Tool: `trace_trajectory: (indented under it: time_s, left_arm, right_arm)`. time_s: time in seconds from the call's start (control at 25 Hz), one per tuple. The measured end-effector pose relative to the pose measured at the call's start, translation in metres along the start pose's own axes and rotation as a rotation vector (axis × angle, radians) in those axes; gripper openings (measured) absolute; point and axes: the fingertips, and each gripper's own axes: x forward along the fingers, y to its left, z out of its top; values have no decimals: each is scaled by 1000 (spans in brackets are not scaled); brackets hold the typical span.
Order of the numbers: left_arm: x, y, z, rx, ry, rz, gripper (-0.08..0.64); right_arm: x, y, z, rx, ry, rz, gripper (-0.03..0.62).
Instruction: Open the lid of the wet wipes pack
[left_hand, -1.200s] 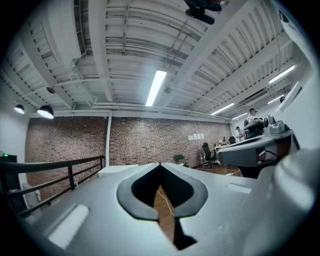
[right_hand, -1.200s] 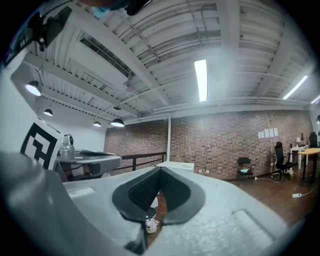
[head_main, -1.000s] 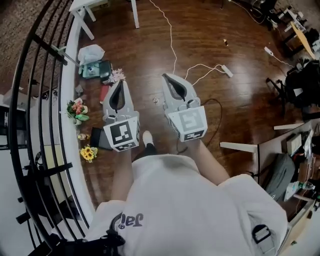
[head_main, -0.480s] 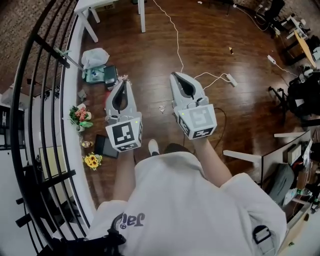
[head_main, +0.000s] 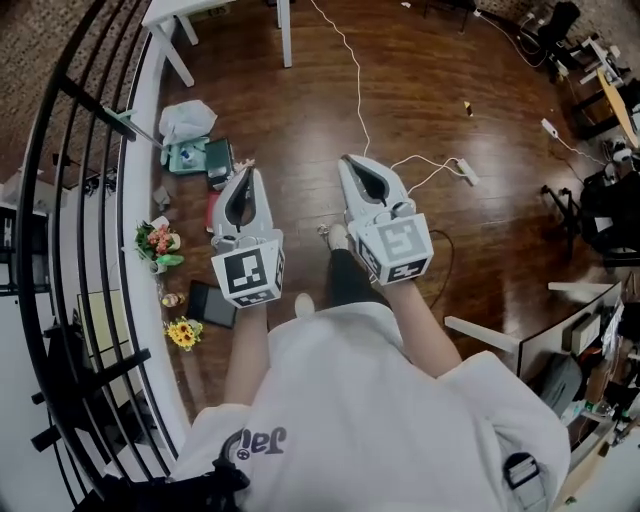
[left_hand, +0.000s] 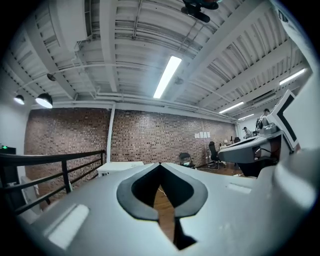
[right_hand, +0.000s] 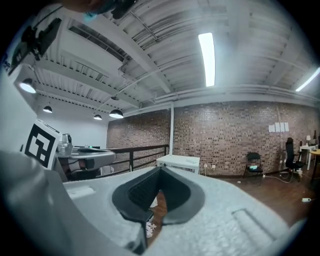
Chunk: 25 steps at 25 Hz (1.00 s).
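Both grippers are held level in front of the person, high above the wooden floor. My left gripper is shut with nothing in it. My right gripper is also shut and empty. Beside the railing, a small heap of things lies on the floor: a white bag, a teal pack-like item and a dark flat item. I cannot tell which of them is the wet wipes pack. The heap lies ahead and to the left of the left gripper, far below it.
A black railing curves along the left. Flower bunches and a dark flat pad lie by it. White table legs stand ahead. A white cable with a power strip crosses the floor. Desks and chairs crowd the right side.
The person has walked forward: the heap by the railing and the table legs have come nearer to both grippers. One foot has stepped out between the grippers. Both grippers stay shut.
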Motion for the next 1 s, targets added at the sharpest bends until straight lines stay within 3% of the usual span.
trace_trajectory:
  time_s: [0.24,0.48,1.0]
  left_arm:
    - [114,3,12,54,-12,30,15]
    - [197,-22,29,61,-32,46,15]
    - [291,-48,-1,55,43,57,15]
  right_arm:
    - [81,-59,10,20,-13,87,-12]
    - [126,-129,24,15,-30,147,-12]
    - [181,-208,-2,68,19,187,-12]
